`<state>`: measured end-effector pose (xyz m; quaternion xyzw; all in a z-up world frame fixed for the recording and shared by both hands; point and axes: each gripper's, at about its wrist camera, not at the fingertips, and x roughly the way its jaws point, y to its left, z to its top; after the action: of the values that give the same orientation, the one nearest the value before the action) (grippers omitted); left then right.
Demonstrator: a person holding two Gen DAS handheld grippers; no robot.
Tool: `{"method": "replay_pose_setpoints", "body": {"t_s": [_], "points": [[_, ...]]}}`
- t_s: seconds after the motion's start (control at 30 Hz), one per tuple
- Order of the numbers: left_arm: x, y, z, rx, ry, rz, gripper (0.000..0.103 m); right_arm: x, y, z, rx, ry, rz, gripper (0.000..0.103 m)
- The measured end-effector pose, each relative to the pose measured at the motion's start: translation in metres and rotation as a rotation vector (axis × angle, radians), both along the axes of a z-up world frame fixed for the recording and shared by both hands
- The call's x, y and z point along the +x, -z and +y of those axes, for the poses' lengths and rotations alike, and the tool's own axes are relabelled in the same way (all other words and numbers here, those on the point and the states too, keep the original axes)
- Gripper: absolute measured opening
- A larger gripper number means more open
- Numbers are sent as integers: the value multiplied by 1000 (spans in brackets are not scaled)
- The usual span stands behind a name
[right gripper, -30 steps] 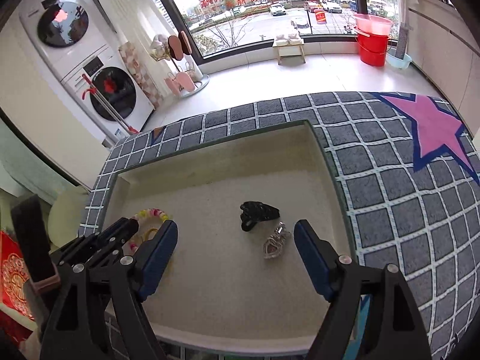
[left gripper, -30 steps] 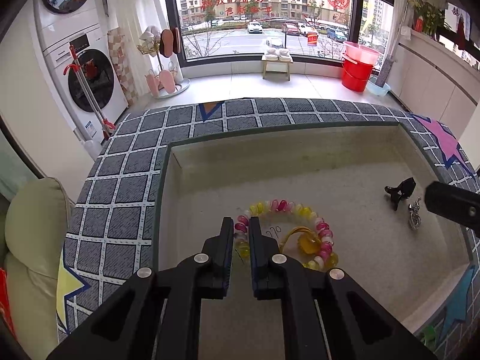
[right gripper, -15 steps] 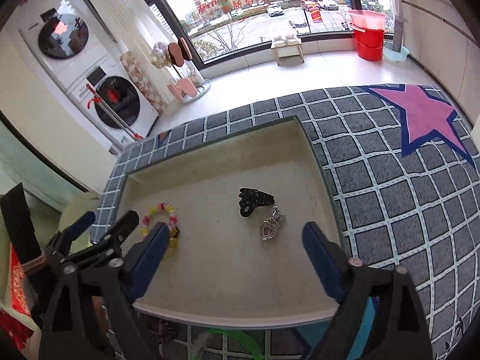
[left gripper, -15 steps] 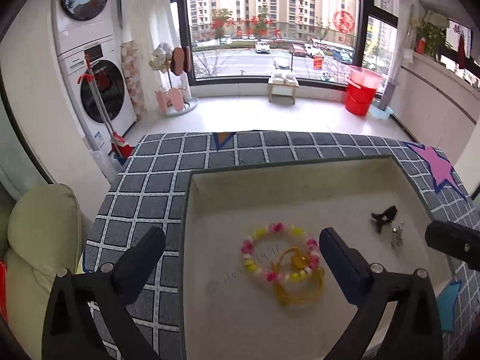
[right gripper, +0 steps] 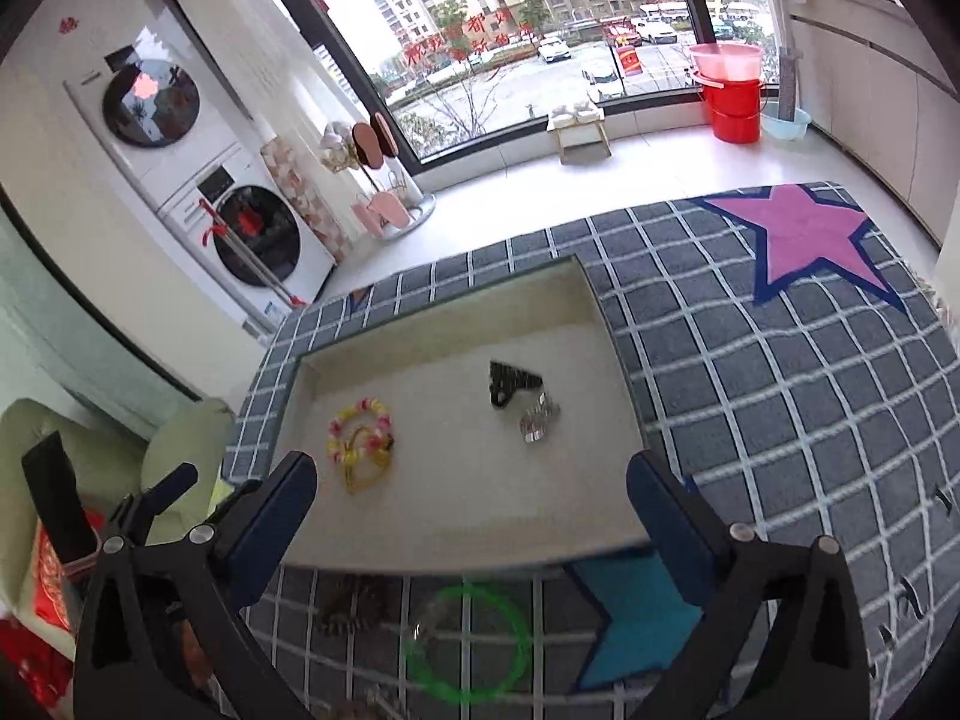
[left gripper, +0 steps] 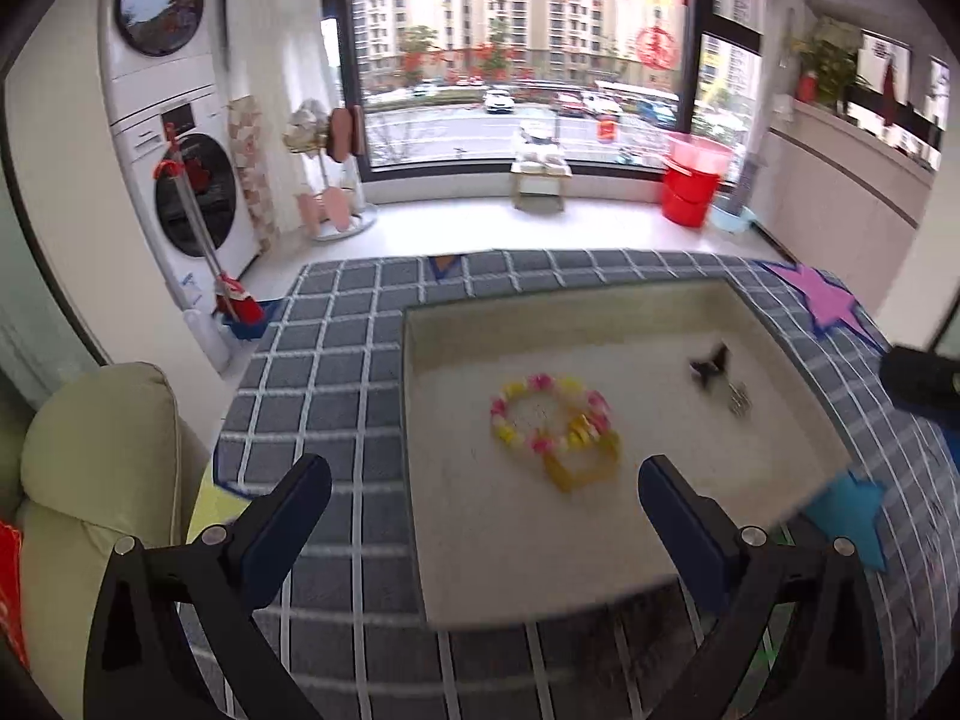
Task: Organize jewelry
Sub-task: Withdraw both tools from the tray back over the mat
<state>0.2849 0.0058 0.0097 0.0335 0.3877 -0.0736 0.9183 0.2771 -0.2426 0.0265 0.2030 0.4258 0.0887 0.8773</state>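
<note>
Checked rug (right gripper: pixel 780 360) bore shallow cream tray (right gripper: pixel 456 312) holding bead bracelet (right gripper: pixel 360 426), yellow cord (right gripper: pixel 363 474), black clip (right gripper: pixel 510 384) and silver charm (right gripper: pixel 537 420); left gripper (left gripper: pixel 480 498) gaped empty, right gripper (right gripper: pixel 468 498) opening, empty; green ring (right gripper: pixel 468 642) outside risked being overlooked.

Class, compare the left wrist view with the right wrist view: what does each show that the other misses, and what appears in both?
Only the left wrist view shows the potted plant on the right-hand ledge. Only the right wrist view shows the green plastic ring on the checked rug before the tray. Both share the shallow beige tray, the pink-and-yellow bead bracelet, the black hair clip and the red bucket.
</note>
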Motion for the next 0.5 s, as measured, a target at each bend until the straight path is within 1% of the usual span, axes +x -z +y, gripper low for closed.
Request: {"method": "replay_pose_setpoints", "body": {"t_s": [0.17,0.5], "points": [[-38,4,7,-18,23,24,103,-24,3,-1,35,-22,50,103],[-103,14,19,-28,53,64,103,-87,24,4,-35,-49,118,103]]}}
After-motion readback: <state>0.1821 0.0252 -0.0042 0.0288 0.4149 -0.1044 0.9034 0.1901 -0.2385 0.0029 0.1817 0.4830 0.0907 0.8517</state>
